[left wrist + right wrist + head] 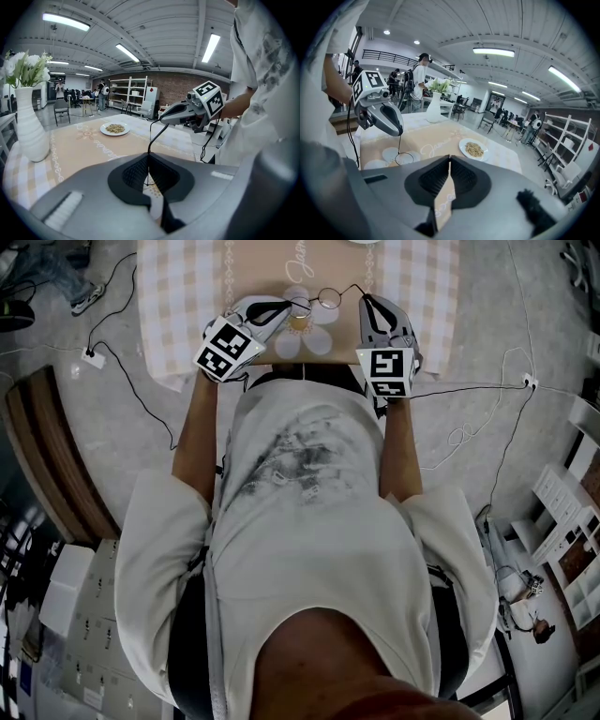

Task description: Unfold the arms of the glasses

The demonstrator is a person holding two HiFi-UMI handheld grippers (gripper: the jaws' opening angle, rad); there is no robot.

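Currently: glasses pinched between both hand-held grippers above the bench

1. Position of the glasses. The glasses [315, 300] hang between the tips of the two hand-held grippers, over the near edge of the bench [187, 296]. In the head view the two round lenses lie side by side. They sit closer to the left hand-held gripper [284, 307] than to the right hand-held gripper [364, 304].

2. Left hand-held gripper. Its jaws are pressed together on a thin part of the wire frame. In the right gripper view a short wire drops from its tips to one round lens [404, 158], which hangs below them over the patterned cloth. Whether this lens touches the cloth cannot be told.

3. Right hand-held gripper. Its jaws are pressed together. In the left gripper view one thin dark arm [151, 136] of the glasses rises from the left jaws, bends, and runs to the right tips, which pinch its far end.

4. Relative position. The two hand-held grippers face each other, near but not touching.

5. Surroundings. A plate [115, 128] of food sits farther back on the bench, well apart from the glasses. A white vase [30, 126] with flowers stands at its far side.
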